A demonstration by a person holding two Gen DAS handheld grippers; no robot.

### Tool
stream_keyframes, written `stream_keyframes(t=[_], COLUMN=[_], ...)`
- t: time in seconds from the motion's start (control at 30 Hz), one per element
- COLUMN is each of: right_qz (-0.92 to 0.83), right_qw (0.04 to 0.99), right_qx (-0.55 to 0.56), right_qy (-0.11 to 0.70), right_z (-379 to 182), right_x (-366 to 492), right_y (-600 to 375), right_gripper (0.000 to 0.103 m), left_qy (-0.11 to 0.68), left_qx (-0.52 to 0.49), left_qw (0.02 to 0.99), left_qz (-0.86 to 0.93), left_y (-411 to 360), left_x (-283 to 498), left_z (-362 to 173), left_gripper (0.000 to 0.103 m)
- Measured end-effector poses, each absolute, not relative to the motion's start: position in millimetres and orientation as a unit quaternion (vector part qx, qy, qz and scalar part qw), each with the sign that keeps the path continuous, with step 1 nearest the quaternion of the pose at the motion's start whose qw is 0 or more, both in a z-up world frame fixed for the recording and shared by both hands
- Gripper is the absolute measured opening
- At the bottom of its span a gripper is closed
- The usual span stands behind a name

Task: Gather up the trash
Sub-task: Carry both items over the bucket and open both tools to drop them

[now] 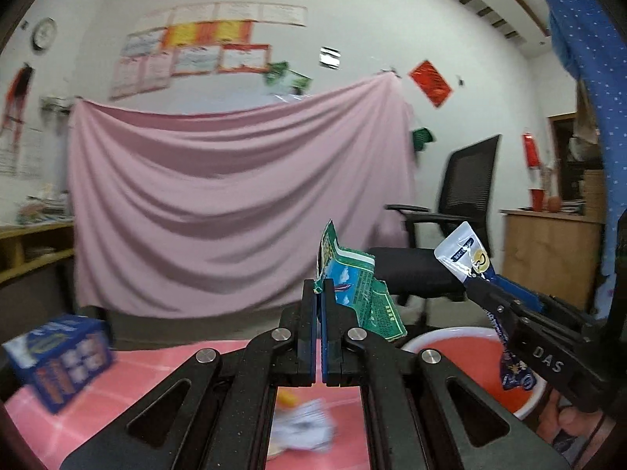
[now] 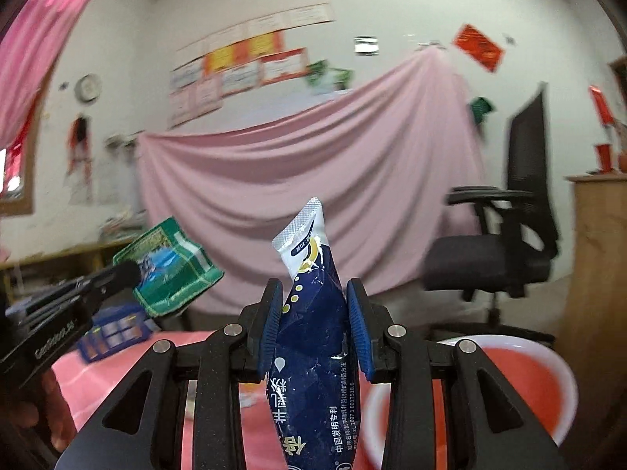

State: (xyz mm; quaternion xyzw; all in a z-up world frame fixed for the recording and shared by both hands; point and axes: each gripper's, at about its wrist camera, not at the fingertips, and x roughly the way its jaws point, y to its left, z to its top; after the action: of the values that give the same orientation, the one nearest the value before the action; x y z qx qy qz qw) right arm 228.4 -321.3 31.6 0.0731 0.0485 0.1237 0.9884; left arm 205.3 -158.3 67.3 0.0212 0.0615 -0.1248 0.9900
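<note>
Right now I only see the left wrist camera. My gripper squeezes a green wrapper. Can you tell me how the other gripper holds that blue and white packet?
Observer: The right gripper has the dark blue packet standing upright between its blue pads, pinched at both sides.
Operator: Is there writing on it? I see only its end.
Observer: Yes, white printed characters run down its lower half, and its white sealed top points up.
Operator: What does my green wrapper look like from there?
Observer: The green wrapper shows its wide face, a blue picture inside a green border, sticking out of the left gripper.
Operator: Where is the bowl?
Observer: The red bowl with a white rim sits low, right of the right gripper.
</note>
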Motion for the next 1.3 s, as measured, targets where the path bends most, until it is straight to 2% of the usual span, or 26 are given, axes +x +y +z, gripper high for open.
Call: stream_keyframes(t=[0.43, 0.8, 0.87, 0.93, 1.03, 1.2, 1.3], right_qz=[0.014, 0.000, -0.003, -0.005, -0.006, -0.003, 0.003], right_qw=[0.981, 0.966, 0.964, 0.963, 0.962, 0.963, 0.966], right_qx=[0.129, 0.168, 0.170, 0.170, 0.172, 0.168, 0.162], right_qy=[0.143, 0.197, 0.205, 0.209, 0.213, 0.210, 0.201], right_z=[-5.1, -17.1, -19.0, -19.9, -20.4, -17.7, -12.3], right_x=[266.6, 280.5, 282.9, 284.5, 284.9, 284.4, 281.3], right_y=[-407.4, -429.7, -430.5, -430.9, -430.9, -427.9, -422.2], right_gripper=[0.032, 0.034, 0.034, 0.035, 0.045, 0.051, 0.057], left_qy=[0.229, 0.309, 0.326, 0.342, 0.345, 0.327, 0.308], left_qx=[-0.003, -0.017, -0.021, -0.037, -0.063, -0.077, -0.080], left_qw=[0.947, 0.921, 0.916, 0.910, 0.909, 0.919, 0.928], left_qz=[-0.226, -0.237, -0.234, -0.232, -0.226, -0.208, -0.192], left_y=[-275.6, -297.4, -295.7, -290.3, -278.0, -253.4, -236.5], left_x=[295.5, 332.1, 337.9, 343.3, 346.8, 336.3, 323.4], left_z=[48.3, 27.8, 27.1, 26.2, 29.4, 42.0, 48.1], left_gripper=[0.000, 0.001, 0.005, 0.013, 0.027, 0.030, 0.042])
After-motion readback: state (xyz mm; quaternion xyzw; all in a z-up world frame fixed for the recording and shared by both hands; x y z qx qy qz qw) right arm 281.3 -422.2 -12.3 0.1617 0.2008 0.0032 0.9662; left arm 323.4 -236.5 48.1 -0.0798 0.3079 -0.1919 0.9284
